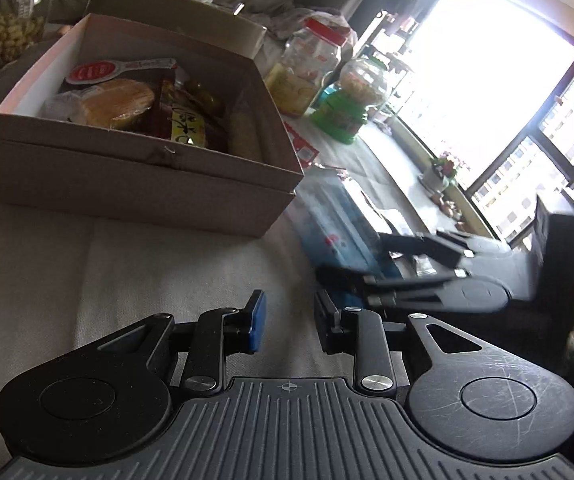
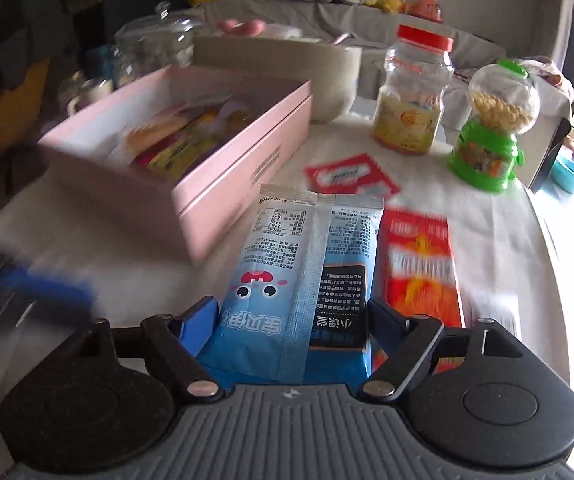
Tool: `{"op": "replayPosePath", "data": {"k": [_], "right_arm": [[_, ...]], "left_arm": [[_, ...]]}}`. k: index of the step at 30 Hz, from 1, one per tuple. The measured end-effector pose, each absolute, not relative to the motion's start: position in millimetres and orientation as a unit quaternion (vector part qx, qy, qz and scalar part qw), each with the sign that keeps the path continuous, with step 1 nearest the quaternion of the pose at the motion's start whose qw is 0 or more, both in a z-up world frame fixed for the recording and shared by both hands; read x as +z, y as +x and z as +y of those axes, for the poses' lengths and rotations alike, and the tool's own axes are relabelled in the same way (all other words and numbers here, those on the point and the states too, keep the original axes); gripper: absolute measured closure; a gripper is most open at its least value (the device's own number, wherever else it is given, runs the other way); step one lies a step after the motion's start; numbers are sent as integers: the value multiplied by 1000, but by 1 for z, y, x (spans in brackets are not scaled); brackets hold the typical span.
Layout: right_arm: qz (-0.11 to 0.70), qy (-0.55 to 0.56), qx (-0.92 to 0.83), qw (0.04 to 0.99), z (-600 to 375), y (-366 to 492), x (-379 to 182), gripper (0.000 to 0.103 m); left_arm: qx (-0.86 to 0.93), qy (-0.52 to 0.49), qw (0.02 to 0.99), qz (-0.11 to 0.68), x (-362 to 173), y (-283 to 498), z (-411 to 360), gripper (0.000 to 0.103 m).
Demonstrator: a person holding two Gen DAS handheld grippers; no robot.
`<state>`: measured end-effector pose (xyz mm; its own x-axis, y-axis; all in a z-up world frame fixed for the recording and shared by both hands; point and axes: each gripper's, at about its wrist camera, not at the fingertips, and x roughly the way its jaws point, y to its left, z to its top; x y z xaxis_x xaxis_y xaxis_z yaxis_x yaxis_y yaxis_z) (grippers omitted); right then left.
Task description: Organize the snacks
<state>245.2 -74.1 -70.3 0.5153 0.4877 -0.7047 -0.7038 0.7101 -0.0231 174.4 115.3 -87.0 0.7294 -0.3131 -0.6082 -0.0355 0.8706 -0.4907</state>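
so, the surface (image 2: pixel 487 240), under a white cloth, carries everything. biggest thing on it is the pink snack box (image 2: pixel 243 168), open-topped and already holding several wrapped snacks incl. a round yellow cake. it sits ahead and to the left of the right gripper (image 2: pixel 291 320), w/ its near corner just beside the packet's far end.

behind it: a red-lidded plastic jar (image 2: pixel 415 100) and a green candy dispenser (image 2: pixel 487 136), both upright and well apart from the box.

next down, the red snack box (image 2: pixel 419 264) lies flat just right of the right gripper, and a red sachet (image 2: pixel 351 176) lies flat further on.

the task's item in hand is the blue snack packet (image 2: pixel 307 264): light blue w/ a cartoon face, back seam and printed text up, long axis pointing straight out along the fingers toward the box. the right fingers are closed on its near end, one each side. i'd guess it needs carrying forward-left and dropping in over the box wall.

the left gripper (image 1: pixel 287 316) hovers over bare cloth, fingers narrowly apart, holding nothing. the right gripper is clearly the one doing the work.
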Motion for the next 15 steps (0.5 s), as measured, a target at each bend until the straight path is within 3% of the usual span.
{"op": "replayPosePath", "data": {"k": [9, 13, 15], "right_arm": [[356, -136, 429, 819, -107, 177, -48, 17], [312, -94, 420, 847, -113, 214, -19, 16], [326, -46, 397, 857, -109, 256, -12, 15]], "left_arm": [[-96, -250, 895, 356, -84, 169, 103, 73], [-80, -250, 902, 343, -79, 170, 109, 73], [-74, -245, 905, 340, -79, 171, 112, 73]]}}
